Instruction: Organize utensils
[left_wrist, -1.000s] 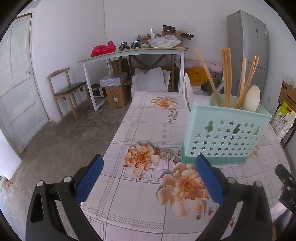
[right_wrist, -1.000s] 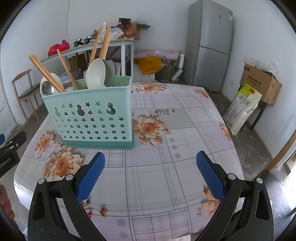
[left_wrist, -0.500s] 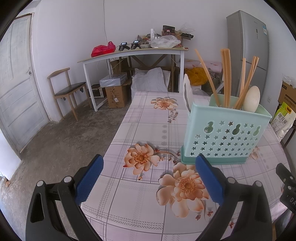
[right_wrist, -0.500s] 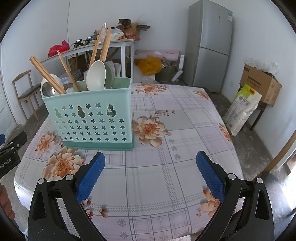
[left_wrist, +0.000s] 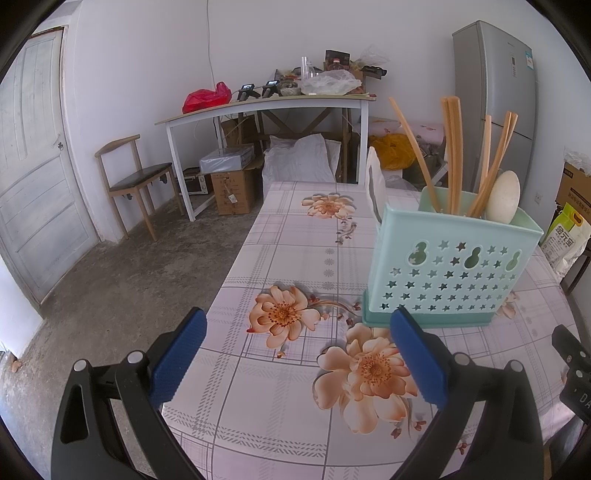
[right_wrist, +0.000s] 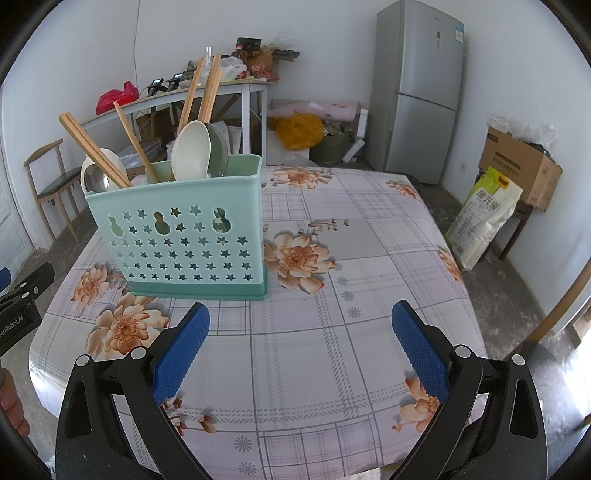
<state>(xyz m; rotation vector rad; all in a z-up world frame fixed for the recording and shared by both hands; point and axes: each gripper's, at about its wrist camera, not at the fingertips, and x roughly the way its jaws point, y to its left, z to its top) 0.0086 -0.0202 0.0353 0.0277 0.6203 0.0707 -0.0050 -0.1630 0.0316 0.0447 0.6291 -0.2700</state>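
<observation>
A pale teal utensil holder (right_wrist: 184, 229) stands upright on the tabletop (right_wrist: 332, 332), toward its left edge as the right wrist view shows it, its broad perforated face turned to the near edge. The face is pierced with rows of star holes and three gourd-shaped cut-outs near the rim, and a darker green base tray runs under it. Its long side lies roughly parallel to the near edge.

Wooden chopsticks (right_wrist: 94, 149) stand in it, handles down, long axes leaning out in different directions; one pair tilts left, another (right_wrist: 207, 92) rises almost straight. A cream spoon (right_wrist: 190, 149) stands bowl up beside a dark green spoon (right_wrist: 218, 151), and a metal spoon (right_wrist: 94, 179) sits bowl up at the left end with a white spoon behind it.

The left hand-held gripper (left_wrist: 295, 354) hovers above the tabletop's near left corner, blue pads spread wide, gripping nothing, the holder just beyond its right pad. The right hand-held gripper (right_wrist: 301, 339) hangs over the near edge, likewise spread and empty, the holder ahead and to its left.
</observation>
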